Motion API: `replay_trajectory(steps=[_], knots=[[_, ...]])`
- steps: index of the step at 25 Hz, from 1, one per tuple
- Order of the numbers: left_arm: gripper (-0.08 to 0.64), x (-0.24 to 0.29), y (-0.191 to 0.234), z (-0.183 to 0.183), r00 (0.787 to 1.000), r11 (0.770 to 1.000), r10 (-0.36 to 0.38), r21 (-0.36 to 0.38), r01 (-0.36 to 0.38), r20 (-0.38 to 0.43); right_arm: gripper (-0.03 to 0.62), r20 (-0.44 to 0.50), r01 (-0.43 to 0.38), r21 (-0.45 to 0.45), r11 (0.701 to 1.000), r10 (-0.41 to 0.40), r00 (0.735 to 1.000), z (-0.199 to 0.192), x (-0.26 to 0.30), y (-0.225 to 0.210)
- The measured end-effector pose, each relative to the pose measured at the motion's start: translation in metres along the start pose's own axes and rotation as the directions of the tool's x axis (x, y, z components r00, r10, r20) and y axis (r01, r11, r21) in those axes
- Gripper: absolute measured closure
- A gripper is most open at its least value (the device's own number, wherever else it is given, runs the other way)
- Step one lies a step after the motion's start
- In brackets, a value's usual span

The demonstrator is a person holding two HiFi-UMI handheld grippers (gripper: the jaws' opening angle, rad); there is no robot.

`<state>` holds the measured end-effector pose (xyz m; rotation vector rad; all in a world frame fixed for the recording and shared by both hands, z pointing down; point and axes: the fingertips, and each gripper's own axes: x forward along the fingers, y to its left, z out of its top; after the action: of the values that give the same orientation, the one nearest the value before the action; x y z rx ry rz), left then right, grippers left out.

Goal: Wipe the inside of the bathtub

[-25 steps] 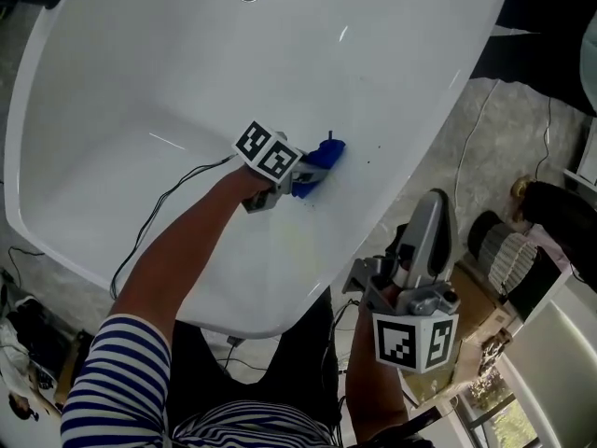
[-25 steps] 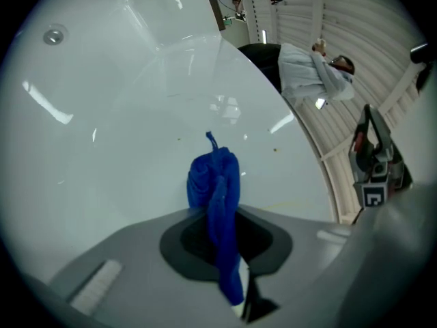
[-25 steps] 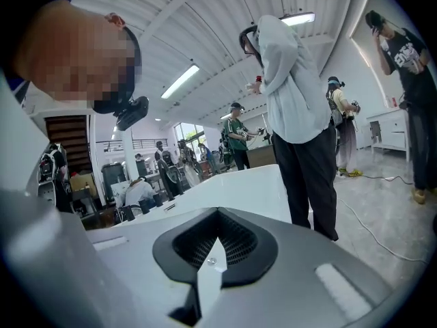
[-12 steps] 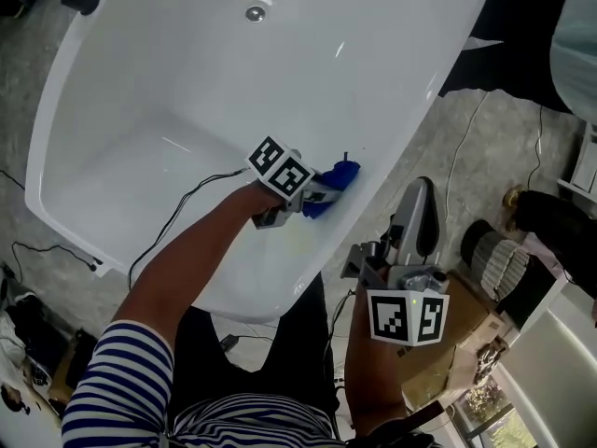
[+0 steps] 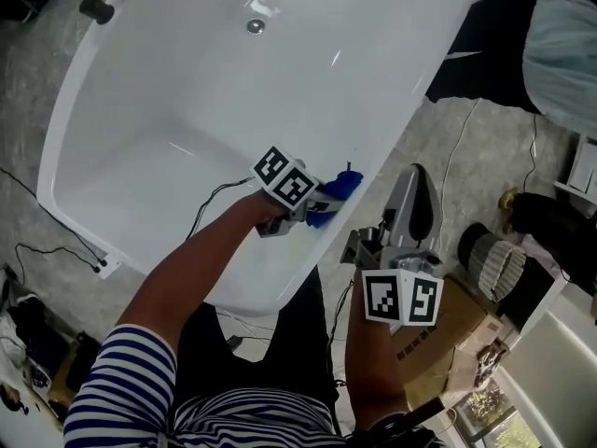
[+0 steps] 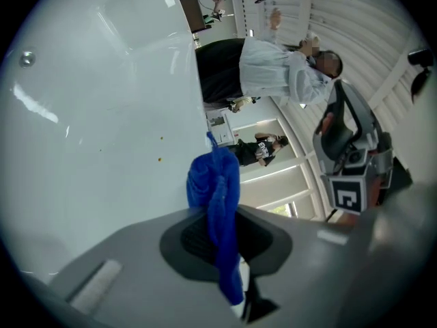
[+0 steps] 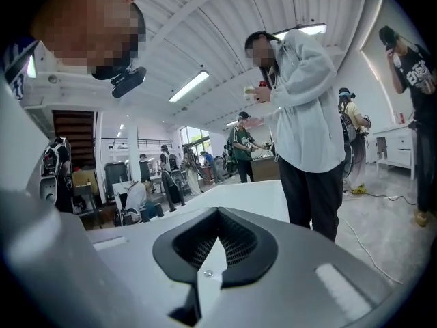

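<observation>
The white bathtub [image 5: 187, 82] fills the upper left of the head view, its drain [image 5: 254, 26] near the top. My left gripper [image 5: 322, 199] is shut on a blue cloth [image 5: 338, 190] and presses it against the tub's inner right wall, close to the rim. In the left gripper view the blue cloth [image 6: 217, 197] hangs bunched between the jaws, beside the tub wall [image 6: 102, 128], which carries small specks. My right gripper [image 5: 382, 241] is held outside the tub over the floor, jaws shut on nothing [image 7: 208, 265].
A cable [image 5: 210, 203] trails from the left gripper along the tub's bottom. Black fittings [image 5: 98, 7] sit at the tub's upper left rim. A person in a pale top [image 7: 304, 115] stands past the tub's right side. Bags and boxes [image 5: 494, 259] crowd the floor at right.
The left gripper and blue cloth have slid a little toward the right rim of the tub. The head view has shifted, so the tub sits further left. The right gripper drifted slightly left.
</observation>
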<state>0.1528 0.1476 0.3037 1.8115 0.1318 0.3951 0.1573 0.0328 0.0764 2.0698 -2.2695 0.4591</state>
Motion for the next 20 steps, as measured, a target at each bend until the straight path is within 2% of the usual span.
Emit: replay_trajectory(steps=[4,7,9,11,13,16,20], knots=[[0.522,0.0,-0.017,-0.002,0.999,0.999,-0.031,0.026,0.032,-0.009,0.592,0.016,0.01,-0.005,1.0,-0.01,1.0,0.009,-0.002,0.001],[0.522,-0.005,-0.041,0.003,0.998,0.995,-0.066,0.078,0.065,0.011,0.592,0.025,0.014,-0.007,1.0,-0.014,1.0,0.013,-0.003,0.004],[0.522,-0.018,-0.046,0.014,0.997,0.992,-0.026,0.126,0.016,0.075,0.592,0.034,0.016,-0.008,1.0,-0.015,0.999,0.016,-0.003,0.004],[0.52,-0.037,-0.039,0.024,0.988,0.984,0.051,0.161,-0.075,0.149,0.592,0.043,0.015,-0.013,1.0,-0.015,0.999,0.017,-0.002,0.003],[0.522,-0.058,-0.022,0.027,0.967,0.964,0.146,0.188,-0.186,0.208,0.592,0.053,0.01,-0.022,1.0,-0.009,0.999,0.018,0.003,0.005],[0.52,-0.092,0.014,0.027,0.914,0.911,0.287,0.213,-0.353,0.287,0.592,0.073,-0.012,-0.051,0.999,0.016,0.997,0.015,0.022,0.013],[0.522,-0.122,0.068,0.019,0.839,0.854,0.395,0.186,-0.486,0.374,0.592,0.107,-0.039,-0.079,0.996,0.047,0.993,0.01,0.06,0.009]])
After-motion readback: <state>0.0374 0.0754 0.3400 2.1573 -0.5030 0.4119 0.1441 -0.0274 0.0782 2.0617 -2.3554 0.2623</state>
